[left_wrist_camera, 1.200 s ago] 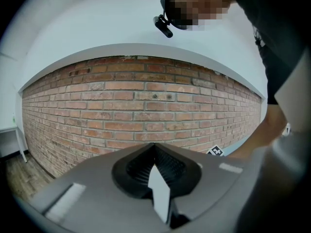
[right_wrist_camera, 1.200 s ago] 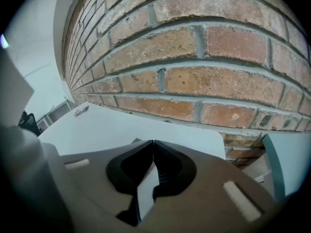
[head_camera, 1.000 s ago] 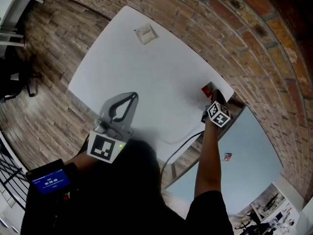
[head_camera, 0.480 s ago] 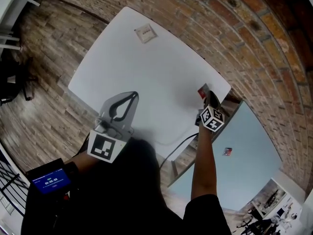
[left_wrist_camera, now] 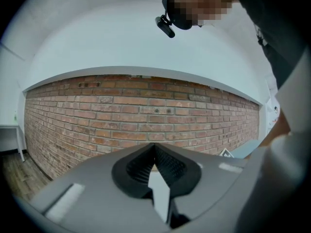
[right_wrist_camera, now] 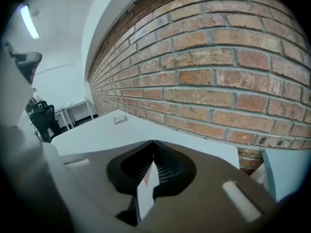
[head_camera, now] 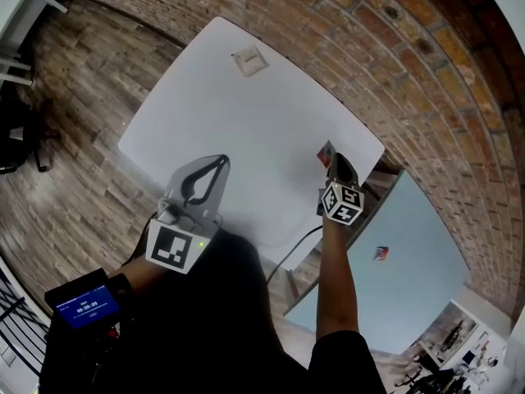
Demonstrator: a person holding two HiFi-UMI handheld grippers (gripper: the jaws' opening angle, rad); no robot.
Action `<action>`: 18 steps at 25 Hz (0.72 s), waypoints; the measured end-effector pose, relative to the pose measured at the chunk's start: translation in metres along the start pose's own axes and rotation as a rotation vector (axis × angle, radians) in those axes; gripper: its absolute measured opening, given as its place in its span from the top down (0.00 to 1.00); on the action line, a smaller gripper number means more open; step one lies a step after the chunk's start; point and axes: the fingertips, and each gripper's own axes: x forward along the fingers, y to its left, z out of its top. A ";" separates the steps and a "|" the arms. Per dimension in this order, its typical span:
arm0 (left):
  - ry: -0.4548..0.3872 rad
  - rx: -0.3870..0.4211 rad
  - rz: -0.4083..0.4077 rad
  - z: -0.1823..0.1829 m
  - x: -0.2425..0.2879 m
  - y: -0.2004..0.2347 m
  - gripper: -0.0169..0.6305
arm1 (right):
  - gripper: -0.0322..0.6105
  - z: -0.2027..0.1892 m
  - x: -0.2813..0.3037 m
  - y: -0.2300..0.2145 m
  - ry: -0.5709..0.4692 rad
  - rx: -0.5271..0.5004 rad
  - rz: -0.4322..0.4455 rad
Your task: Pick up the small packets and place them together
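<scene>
Brick wall (right_wrist_camera: 218, 81) ahead of both jaws; white counter (head_camera: 246, 130) beneath them; wood-plank floor (head_camera: 74, 162) around; strip light (right_wrist_camera: 29, 22) overhead.

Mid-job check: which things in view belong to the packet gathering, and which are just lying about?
Job:
- red-and-white packet, held in the right gripper
- pale packet at the white table's far end
- left gripper, shut and empty

Lying about:
- cable
- timer screen
- small red item on the blue table, too small to identify
</scene>
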 end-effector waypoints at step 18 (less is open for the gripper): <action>-0.043 -0.025 -0.071 0.012 -0.017 0.073 0.97 | 0.95 0.025 0.012 0.127 -0.024 0.124 0.063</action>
